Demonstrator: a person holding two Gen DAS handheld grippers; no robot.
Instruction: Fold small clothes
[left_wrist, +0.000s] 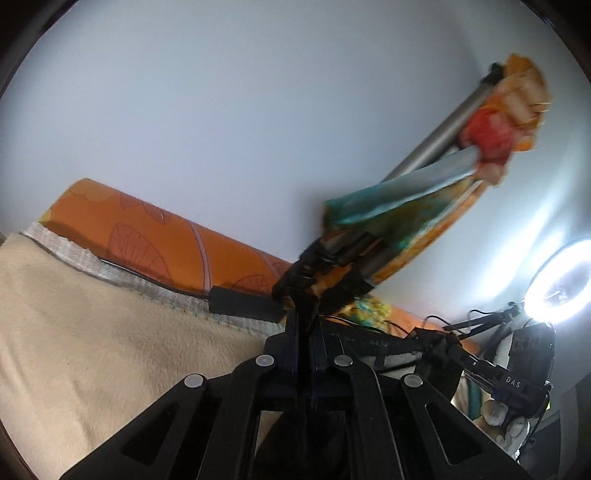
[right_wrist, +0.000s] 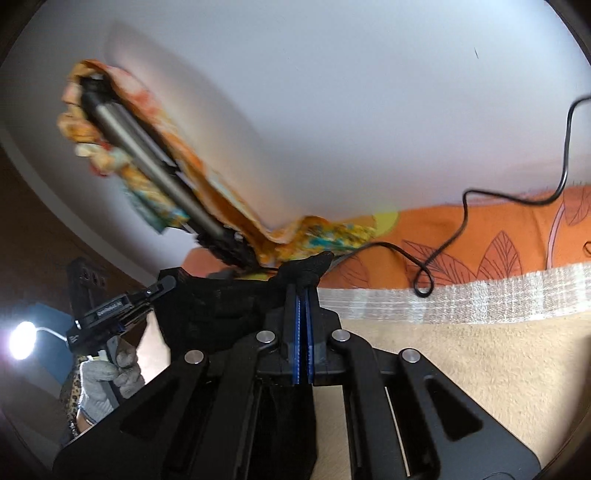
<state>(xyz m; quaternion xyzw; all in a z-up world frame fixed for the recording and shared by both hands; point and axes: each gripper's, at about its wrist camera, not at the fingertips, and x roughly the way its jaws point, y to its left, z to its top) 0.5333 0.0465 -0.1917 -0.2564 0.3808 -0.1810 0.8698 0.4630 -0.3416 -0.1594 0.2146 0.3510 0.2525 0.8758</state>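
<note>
Evidently one black garment is gripped by two grippers

From the left wrist, the left gripper (left_wrist: 306, 317) is seen clamped on the black garment (left_wrist: 380, 349) above one beige blanket (left_wrist: 92, 350) — one ring light (left_wrist: 557, 280) is lit. From the right wrist, the right gripper (right_wrist: 303, 291) is pinched on one garment corner (right_wrist: 314, 266); one gloved hand (right_wrist: 105, 380) is counted.

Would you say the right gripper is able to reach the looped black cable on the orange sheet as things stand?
Probably not yet: the right gripper has its fingers shut on the black garment. Nothing lies between it and the cable, though.
</note>
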